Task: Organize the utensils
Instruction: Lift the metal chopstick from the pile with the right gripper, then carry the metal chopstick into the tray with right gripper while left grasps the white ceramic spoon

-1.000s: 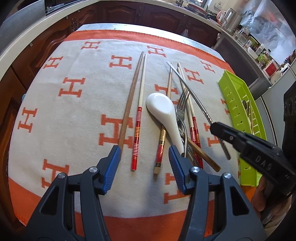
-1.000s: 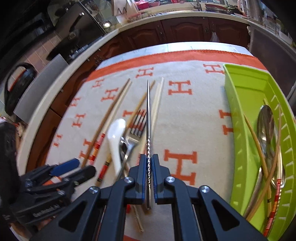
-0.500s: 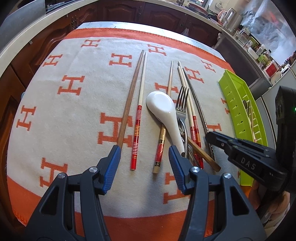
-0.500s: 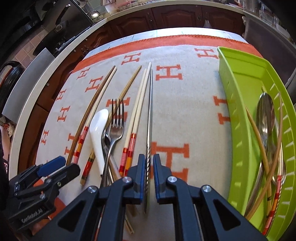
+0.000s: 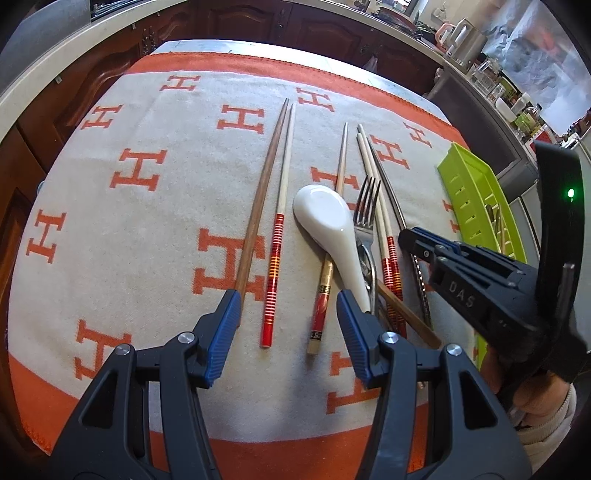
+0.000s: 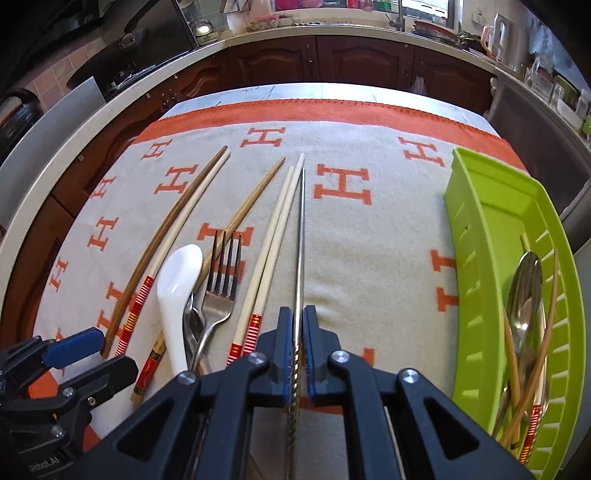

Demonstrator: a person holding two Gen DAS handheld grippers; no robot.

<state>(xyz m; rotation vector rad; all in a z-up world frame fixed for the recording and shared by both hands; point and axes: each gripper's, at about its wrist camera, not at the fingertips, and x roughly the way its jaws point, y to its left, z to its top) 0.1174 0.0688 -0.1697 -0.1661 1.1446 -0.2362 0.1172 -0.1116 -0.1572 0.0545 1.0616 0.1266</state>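
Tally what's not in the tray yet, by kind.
Chopsticks: 6 (five wooden, plus one metal chopstick clamped in the right gripper)
Fork: 1
White spoon: 1
Metal piece under the fork, kind unclear: 1
Brown stick, mostly hidden: 1
Total: 10

Both views are bright and evenly lit by daylight; a window far beyond the fingers is blown out white. Shadows on the cloth are soft and short, lying close under the fingers. The white spoon carries a mild sheen, without hard glare. Focus is sharp at centre. Heavy fisheye bending curves the tabletop edge, and the corners fall to black. Far shelves look slightly soft.
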